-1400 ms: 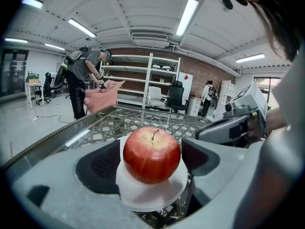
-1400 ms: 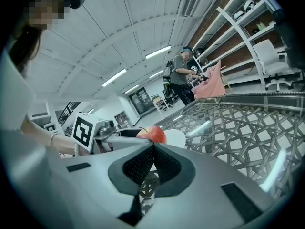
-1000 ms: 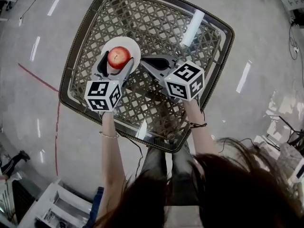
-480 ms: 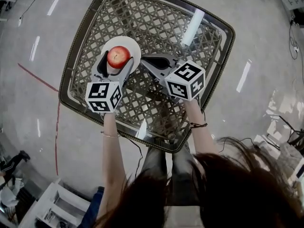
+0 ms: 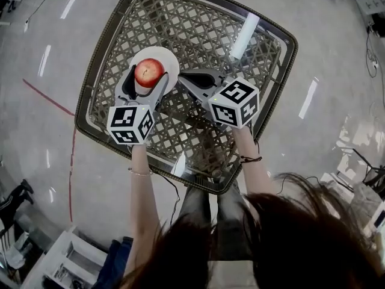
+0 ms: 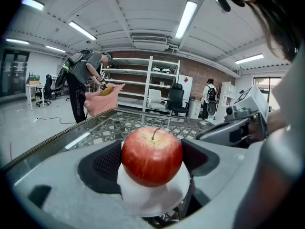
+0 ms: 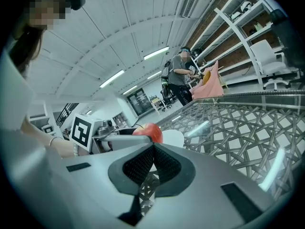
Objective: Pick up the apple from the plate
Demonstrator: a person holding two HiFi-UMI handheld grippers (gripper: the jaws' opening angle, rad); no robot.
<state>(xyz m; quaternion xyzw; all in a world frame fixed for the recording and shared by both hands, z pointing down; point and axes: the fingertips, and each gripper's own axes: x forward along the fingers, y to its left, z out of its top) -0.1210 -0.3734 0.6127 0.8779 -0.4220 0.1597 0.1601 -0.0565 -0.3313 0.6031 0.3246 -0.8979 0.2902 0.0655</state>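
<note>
A red apple (image 5: 150, 72) (image 6: 152, 155) sits between the two jaws of my left gripper (image 5: 148, 76) (image 6: 151, 160), over a small white plate (image 5: 163, 55) (image 6: 152, 199). Both dark pads (image 6: 106, 165) press against the apple's sides, so the left gripper is shut on it. I cannot tell whether the apple's underside still touches the plate. My right gripper (image 5: 183, 77) (image 7: 152, 149) hovers just right of the plate with its jaws shut together and nothing in them. In the right gripper view the apple (image 7: 148, 131) and the plate (image 7: 174, 138) show beyond those jaws.
The plate stands on a square glass-topped table (image 5: 204, 23) with a woven lattice under the glass and a raised rim (image 5: 90, 77). A person (image 6: 83, 85) stands far off beside white shelves (image 6: 157, 87) and office chairs. Grey floor surrounds the table.
The left gripper and the apple have shifted very slightly away from me over the plate. The right gripper has held still.
</note>
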